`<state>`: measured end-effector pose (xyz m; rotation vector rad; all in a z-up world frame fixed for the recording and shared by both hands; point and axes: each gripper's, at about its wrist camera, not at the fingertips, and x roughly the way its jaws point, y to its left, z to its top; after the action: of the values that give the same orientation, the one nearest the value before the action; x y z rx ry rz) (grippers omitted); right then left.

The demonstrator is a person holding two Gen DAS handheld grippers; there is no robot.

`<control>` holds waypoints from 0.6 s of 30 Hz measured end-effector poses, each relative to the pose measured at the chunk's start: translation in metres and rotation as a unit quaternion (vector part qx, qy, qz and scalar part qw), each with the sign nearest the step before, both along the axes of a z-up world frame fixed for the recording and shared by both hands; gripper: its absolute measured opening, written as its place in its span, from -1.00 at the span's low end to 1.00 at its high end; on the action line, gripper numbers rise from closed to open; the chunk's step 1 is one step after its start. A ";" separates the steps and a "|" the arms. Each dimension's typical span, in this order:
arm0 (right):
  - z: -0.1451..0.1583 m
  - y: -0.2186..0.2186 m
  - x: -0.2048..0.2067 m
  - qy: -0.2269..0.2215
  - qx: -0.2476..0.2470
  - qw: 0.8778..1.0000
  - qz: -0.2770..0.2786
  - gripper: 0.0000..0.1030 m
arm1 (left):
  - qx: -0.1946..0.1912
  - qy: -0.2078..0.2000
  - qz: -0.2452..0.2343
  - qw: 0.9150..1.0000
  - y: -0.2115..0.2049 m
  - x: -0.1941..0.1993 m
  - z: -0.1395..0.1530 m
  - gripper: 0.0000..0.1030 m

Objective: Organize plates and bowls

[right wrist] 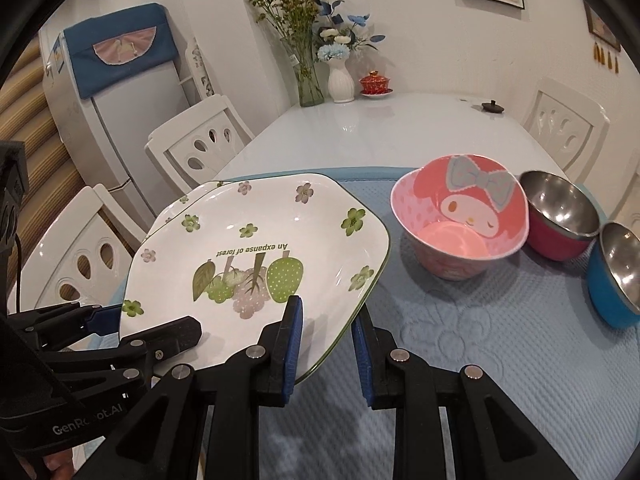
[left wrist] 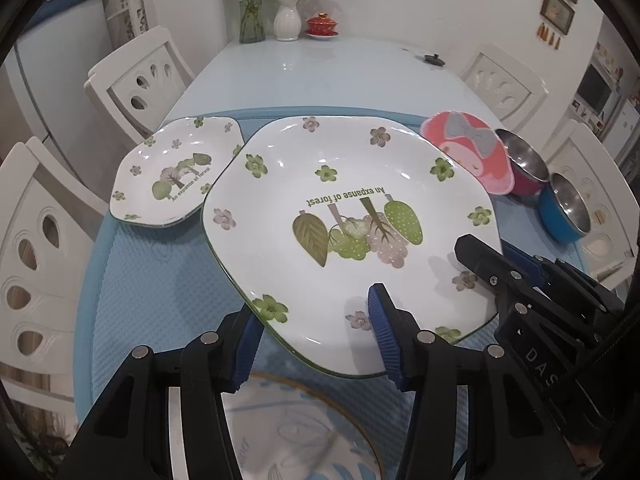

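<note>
Now large plate [left wrist: 352,240] rim between 2 grippers' fingers.

Bright, even indoor light is falling from overhead, throwing glare patches onto the glossy white surface [right wrist: 384,128] toward 12 o'clock and small highlights on the large floral plate [left wrist: 352,236]. Fisheye distortion is bending chairs at 9 o'clock, a dark vignette is ringing both views, and the near plate [left wrist: 304,436] at 6 o'clock is looking blurred.
</note>
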<state>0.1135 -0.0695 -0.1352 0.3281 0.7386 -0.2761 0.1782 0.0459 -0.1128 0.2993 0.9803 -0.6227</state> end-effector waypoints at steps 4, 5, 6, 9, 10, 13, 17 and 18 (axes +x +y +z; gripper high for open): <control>0.002 0.005 -0.018 -0.008 0.001 1.000 0.001 -0.55 | -0.008 0.002 0.000 1.000 0.008 -0.013 0.002 -0.07; 0.003 0.006 -0.023 -0.008 0.001 1.000 0.001 -0.55 | -0.010 0.003 0.002 1.000 0.009 -0.018 0.003 -0.07; 0.004 0.007 -0.027 -0.009 0.001 1.000 0.001 -0.55 | -0.012 0.004 0.002 1.000 0.010 -0.021 0.004 -0.07; 0.006 0.011 -0.039 -0.009 0.002 1.000 0.001 -0.55 | -0.015 0.004 0.001 1.000 0.013 -0.032 0.006 -0.07; 0.007 0.011 -0.043 -0.009 0.002 1.000 0.002 -0.55 | -0.015 0.003 0.001 1.000 0.013 -0.035 0.006 -0.07; 0.009 0.015 -0.053 -0.010 -0.001 1.000 0.003 -0.55 | -0.019 0.002 0.002 1.000 0.015 -0.043 0.008 -0.07; 0.012 0.018 -0.064 -0.013 -0.006 1.000 0.004 -0.55 | -0.019 -0.001 0.004 1.000 0.017 -0.053 0.010 -0.07; 0.013 0.019 -0.067 -0.014 -0.007 1.000 0.005 -0.55 | -0.019 -0.001 0.004 1.000 0.018 -0.055 0.010 -0.07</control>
<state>0.0461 -0.0503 -0.1222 0.3140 0.7107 -0.2676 0.1230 0.0636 -0.1030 0.2611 0.9667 -0.6326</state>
